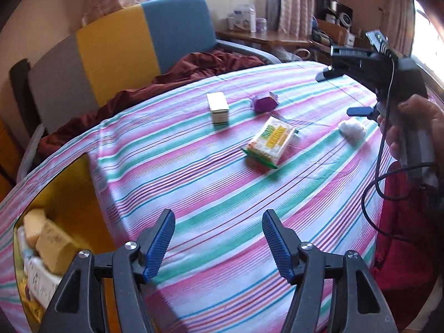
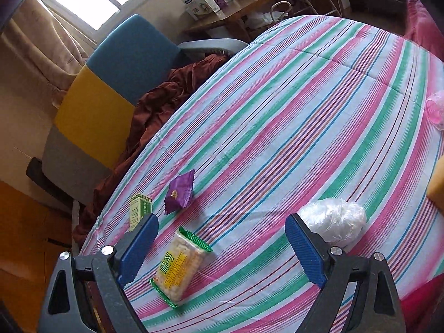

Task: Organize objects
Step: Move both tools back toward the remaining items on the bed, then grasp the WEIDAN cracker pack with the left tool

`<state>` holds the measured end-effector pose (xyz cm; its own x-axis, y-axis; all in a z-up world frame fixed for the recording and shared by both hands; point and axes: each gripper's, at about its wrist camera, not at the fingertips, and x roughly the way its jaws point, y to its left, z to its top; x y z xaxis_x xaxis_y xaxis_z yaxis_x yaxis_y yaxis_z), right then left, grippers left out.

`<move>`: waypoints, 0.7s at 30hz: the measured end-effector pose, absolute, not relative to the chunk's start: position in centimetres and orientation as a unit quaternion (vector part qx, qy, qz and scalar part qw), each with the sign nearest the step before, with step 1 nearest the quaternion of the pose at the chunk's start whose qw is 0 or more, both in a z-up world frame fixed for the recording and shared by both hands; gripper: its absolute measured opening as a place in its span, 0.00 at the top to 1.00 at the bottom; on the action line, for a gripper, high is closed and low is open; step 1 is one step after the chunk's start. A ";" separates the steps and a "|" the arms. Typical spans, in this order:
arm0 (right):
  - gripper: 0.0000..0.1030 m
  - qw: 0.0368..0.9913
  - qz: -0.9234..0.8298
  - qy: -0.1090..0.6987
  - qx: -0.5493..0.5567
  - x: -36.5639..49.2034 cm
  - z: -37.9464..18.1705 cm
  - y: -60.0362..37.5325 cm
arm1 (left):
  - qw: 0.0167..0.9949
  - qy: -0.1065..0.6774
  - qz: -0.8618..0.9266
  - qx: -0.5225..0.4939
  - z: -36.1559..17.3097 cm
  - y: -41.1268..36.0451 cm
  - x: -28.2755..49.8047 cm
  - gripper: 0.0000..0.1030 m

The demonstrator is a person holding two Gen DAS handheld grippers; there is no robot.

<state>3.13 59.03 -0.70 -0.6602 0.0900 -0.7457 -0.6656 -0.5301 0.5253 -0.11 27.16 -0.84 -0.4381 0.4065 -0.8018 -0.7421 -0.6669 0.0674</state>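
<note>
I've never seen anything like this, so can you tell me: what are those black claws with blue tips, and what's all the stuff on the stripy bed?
Those claws are grabbers a person holds, one in each hand, each carrying a camera that looks out along its two fingers. One picture comes from the left grabber, the other from the right grabber. In the left picture you can also see the person's hand holding the right grabber. Both are open and hold nothing. On the striped bedcover lie a pack of crackers, a purple snack packet, a small box and a scrunched clear plastic bag. A yellow bin beside the bed already holds some things.
</note>
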 end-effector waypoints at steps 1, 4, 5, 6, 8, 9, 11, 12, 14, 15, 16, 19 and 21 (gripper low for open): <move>0.09 0.232 0.806 0.427 -0.338 3.2 -0.7 59.0 | 0.359 0.218 0.816 -0.398 -1.1 28.0 -0.3 0.31; 0.08 0.225 0.805 0.433 -0.337 3.2 -0.7 59.0 | 0.386 0.238 0.802 -0.389 -1.5 30.7 -0.6 0.26; 0.08 0.221 0.805 0.434 -0.338 3.1 -0.8 58.9 | 0.395 0.244 0.797 -0.387 -1.7 31.6 -0.8 0.23; 0.08 0.217 0.805 0.434 -0.340 3.1 -0.8 58.9 | 0.404 0.251 0.792 -0.383 -1.8 32.6 -0.9 0.22; 0.08 0.210 0.807 0.435 -0.340 3.0 -0.8 58.7 | 0.415 0.266 0.785 -0.375 -2.2 34.3 -1.3 0.21; 0.08 0.208 0.807 0.436 -0.339 3.0 -0.8 58.7 | 0.419 0.273 0.781 -0.374 -2.5 35.1 -1.6 0.21; 0.08 0.202 0.806 0.441 -0.338 3.0 -0.8 58.8 | 0.425 0.278 0.776 -0.374 -2.9 36.5 -2.3 0.19; 0.08 0.200 0.806 0.444 -0.337 3.0 -0.8 58.8 | 0.429 0.279 0.773 -0.376 -3.2 37.3 -2.8 0.18; 0.07 0.196 0.803 0.450 -0.338 3.1 -1.0 58.9 | 0.432 0.282 0.766 -0.383 -4.0 38.7 -3.6 0.18; 0.07 0.193 0.802 0.453 -0.338 3.0 -1.0 58.9 | 0.433 0.283 0.765 -0.385 -4.4 39.4 -4.1 0.18; 0.07 0.191 0.801 0.456 -0.338 3.0 -1.1 59.0 | 0.435 0.285 0.762 -0.387 -4.8 40.1 -4.5 0.17; 0.07 0.188 0.799 0.459 -0.338 3.0 -1.2 59.0 | 0.437 0.288 0.754 -0.397 -6.0 41.8 -5.7 0.17; 0.07 0.186 0.798 0.461 -0.342 2.8 -1.4 59.0 | 0.441 0.283 0.745 -0.413 -6.8 42.7 -6.7 0.17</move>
<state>2.83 58.98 -1.35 -0.6976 -0.0184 -0.7163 -0.6116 -0.5054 0.6086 -6.69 42.70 -6.80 -0.2710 0.4235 -0.8644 -0.8906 -0.4510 0.0583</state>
